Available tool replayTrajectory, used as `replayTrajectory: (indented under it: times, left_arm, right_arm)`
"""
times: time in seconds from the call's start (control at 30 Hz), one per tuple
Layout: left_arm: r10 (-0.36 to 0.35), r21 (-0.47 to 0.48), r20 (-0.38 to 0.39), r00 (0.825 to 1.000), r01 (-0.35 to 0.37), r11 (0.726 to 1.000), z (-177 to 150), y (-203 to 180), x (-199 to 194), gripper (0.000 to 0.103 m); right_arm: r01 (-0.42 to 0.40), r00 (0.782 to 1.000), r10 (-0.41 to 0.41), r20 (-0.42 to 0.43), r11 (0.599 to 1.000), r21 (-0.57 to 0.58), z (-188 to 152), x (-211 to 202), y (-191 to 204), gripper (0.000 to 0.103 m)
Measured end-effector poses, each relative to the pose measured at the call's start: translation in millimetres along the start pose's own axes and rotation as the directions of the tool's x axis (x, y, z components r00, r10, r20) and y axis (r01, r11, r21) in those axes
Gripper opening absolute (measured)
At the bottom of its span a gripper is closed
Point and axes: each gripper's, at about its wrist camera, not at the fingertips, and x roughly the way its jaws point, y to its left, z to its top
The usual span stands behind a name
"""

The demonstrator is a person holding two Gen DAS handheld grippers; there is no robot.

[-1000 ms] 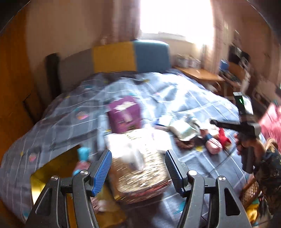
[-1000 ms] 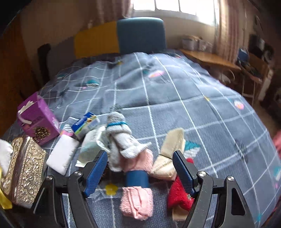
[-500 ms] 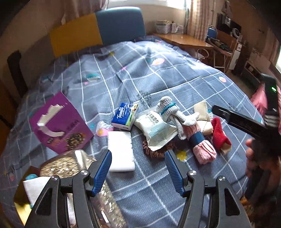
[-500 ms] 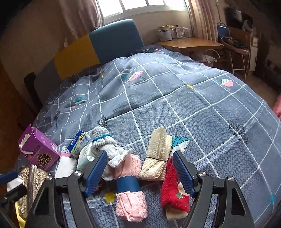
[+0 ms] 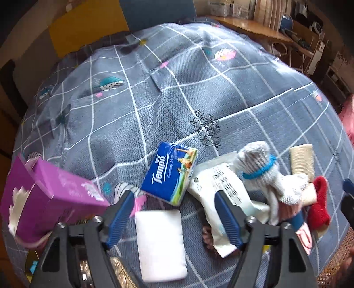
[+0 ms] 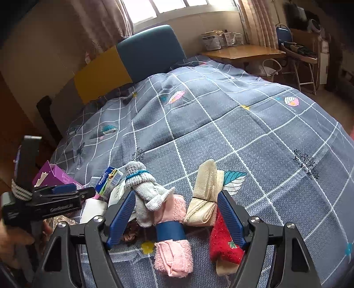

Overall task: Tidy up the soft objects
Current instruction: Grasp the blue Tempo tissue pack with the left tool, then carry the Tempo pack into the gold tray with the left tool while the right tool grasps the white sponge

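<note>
Between the wide, empty fingers [image 5: 120, 216] of both grippers, a blue "Tempo" tissue pack [image 5: 169, 175] beside rolled socks [image 6: 145, 188].

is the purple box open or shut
Open: the purple box shows a torn white flap standing up at its top and a dark opening behind it, in the right wrist view.

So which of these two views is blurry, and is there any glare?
Left wrist view: the purple box at the left edge is smeared by motion, while the Tempo tissue pack reads clearly. Right wrist view: sharp, the window blown out white.
</note>
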Motion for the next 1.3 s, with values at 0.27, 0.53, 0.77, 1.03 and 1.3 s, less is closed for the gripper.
replayTrajectory:
  times: [0.27,0.53,0.77,1.03,1.3]
  left_arm:
    - [0.012,0.03,-0.027,1.0,-0.011,0.999,25,-8,37,0.078]
    - [0.008,0.035,-0.056,0.998,-0.006,0.999,22,-7,58,0.058]
    - [-0.03,0.009,0.022,0.999,0.03,1.0,22,-1,18,0.054]
    - [-0.078,-0.021,0.129,0.989,0.081,0.996,19,23,-43,0.054]
    - [-0.112,-0.05,0.187,0.976,0.123,0.991,12,46,-75,0.054]
  right_arm:
    - [-0.04,0.999,0.04,-0.021,0.999,-0.011,0,4,3,0.077]
    - [-0.044,0.999,0.043,-0.024,0.999,-0.025,-1,5,6,0.077]
    - [-0.072,0.997,0.069,-0.038,0.995,-0.067,-3,7,16,0.076]
    - [-0.344,0.92,0.301,-0.25,0.926,-0.152,-25,30,66,0.056]
    - [-0.388,0.858,0.305,-0.413,0.912,-0.134,-52,89,135,0.059]
